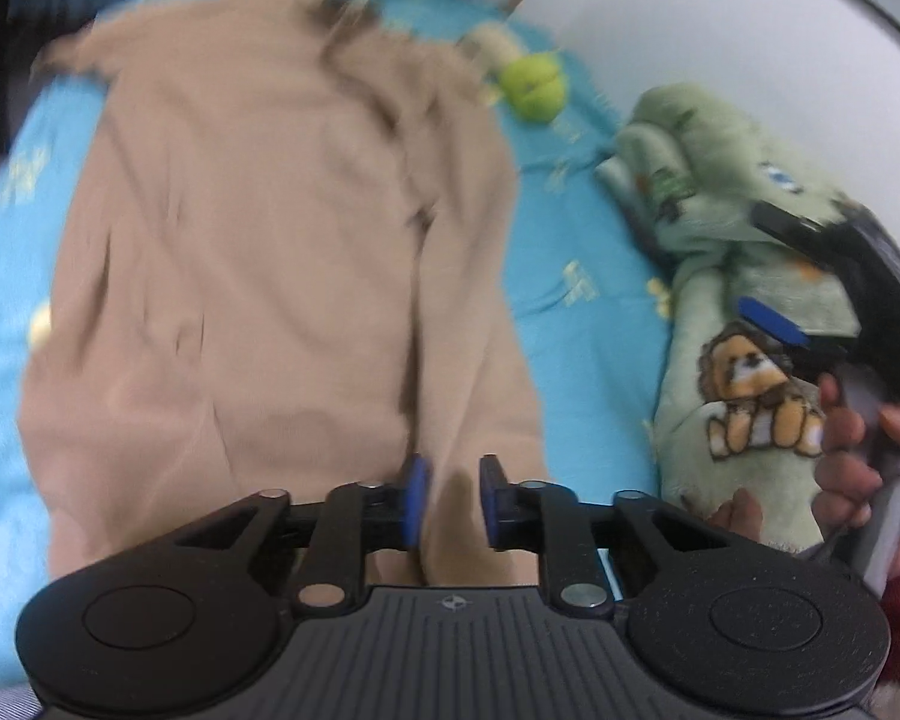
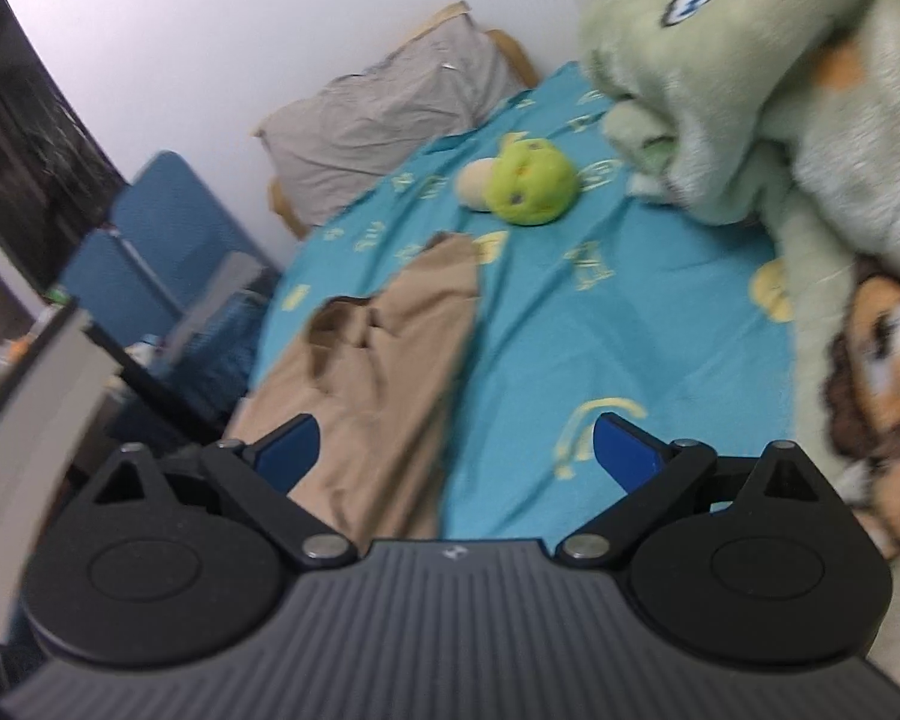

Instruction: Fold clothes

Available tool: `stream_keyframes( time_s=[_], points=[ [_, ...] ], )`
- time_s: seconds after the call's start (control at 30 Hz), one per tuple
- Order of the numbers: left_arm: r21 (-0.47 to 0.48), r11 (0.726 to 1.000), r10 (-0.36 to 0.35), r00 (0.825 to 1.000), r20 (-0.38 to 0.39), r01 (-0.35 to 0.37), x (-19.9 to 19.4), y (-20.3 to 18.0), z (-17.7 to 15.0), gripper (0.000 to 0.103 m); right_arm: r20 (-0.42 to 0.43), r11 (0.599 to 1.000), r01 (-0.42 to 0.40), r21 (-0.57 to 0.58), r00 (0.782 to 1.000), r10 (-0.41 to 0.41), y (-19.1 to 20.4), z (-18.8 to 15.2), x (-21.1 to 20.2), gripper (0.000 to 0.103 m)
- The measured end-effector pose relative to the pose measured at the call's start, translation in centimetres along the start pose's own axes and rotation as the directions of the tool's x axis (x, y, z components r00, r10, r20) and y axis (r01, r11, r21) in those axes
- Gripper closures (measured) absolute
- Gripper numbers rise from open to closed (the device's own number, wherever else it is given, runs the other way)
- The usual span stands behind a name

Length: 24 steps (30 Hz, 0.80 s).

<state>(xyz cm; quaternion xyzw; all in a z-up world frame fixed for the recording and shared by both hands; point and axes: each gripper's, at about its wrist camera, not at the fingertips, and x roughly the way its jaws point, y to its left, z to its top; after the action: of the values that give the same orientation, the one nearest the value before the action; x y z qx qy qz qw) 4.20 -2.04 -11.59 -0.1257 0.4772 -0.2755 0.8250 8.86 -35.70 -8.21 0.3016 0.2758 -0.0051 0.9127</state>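
A tan garment [image 1: 258, 252] lies spread lengthwise on the blue bedsheet [image 1: 576, 252], with a fold running down its right side. My left gripper [image 1: 453, 498] hovers over its near end. The blue pads stand a narrow gap apart, and the cloth seen between them is not pinched. In the right wrist view the same tan garment [image 2: 384, 360] lies ahead and to the left. My right gripper [image 2: 456, 450] stands wide open over the sheet [image 2: 630, 330] with nothing between its fingers. The right gripper [image 1: 768, 270] also shows at the right of the left wrist view, held by a hand [image 1: 852, 450].
A bunched pale green blanket [image 1: 720, 240] [image 2: 750, 90] with a lion print lies along the bed's right side by the white wall. A green plush toy [image 1: 534, 90] [image 2: 528, 180] sits beyond the garment. A grey pillow [image 2: 384, 120] and a blue chair [image 2: 162, 240] lie further off.
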Motion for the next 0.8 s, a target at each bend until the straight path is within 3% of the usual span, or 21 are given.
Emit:
stream_keyframes(
  time_s=[0.03,0.1,0.2,0.3,0.43,0.53,0.67,0.73,0.8],
  points=[
    [0.044,0.999,-0.006,0.999,0.032,0.005,-0.6,-0.8,-0.3,0.069,0.001,1.0,-0.008,0.004,1.0,0.008,0.2,0.0,0.1,0.005],
    [0.157,0.987,-0.03,0.997,0.066,0.019,-1.5,-2.8,-1.1,0.062,0.002,1.0,-0.022,0.012,1.0,0.022,0.6,0.0,0.3,0.018],
    [0.33,0.943,-0.046,0.999,0.019,0.037,-1.1,-6.2,-2.7,0.059,-0.021,1.0,-0.002,0.007,1.0,0.002,0.9,-0.1,1.0,0.02],
    [0.476,0.878,-0.015,0.998,-0.056,0.04,0.6,-9.0,-4.5,0.057,-0.038,1.0,0.015,-0.003,0.999,-0.015,0.9,-0.2,1.6,0.02],
    [0.543,0.839,0.045,0.991,-0.125,0.03,2.8,-10.7,-5.6,0.054,-0.065,0.999,-0.024,0.037,0.998,0.027,0.7,0.5,2.9,0.019],
    [0.566,0.824,0.069,0.986,-0.151,0.029,3.6,-11.2,-6.2,0.047,-0.135,0.989,-0.087,0.115,0.986,0.103,0.6,2.3,5.9,0.019],
    [0.607,0.795,0.147,0.971,-0.187,-0.003,5.2,-11.2,-7.1,0.047,-0.228,0.988,-0.102,0.115,0.965,0.126,0.7,4.5,11.6,0.019],
    [0.606,0.795,0.171,0.965,-0.199,-0.015,5.9,-11.1,-7.1,0.048,-0.265,0.99,-0.101,0.095,0.956,0.122,0.5,5.1,14.7,0.019],
    [0.581,0.814,0.17,0.962,-0.212,-0.016,6.2,-10.6,-6.8,0.058,-0.289,0.989,-0.114,0.096,0.948,0.137,0.0,5.1,17.6,0.019]
  ],
)
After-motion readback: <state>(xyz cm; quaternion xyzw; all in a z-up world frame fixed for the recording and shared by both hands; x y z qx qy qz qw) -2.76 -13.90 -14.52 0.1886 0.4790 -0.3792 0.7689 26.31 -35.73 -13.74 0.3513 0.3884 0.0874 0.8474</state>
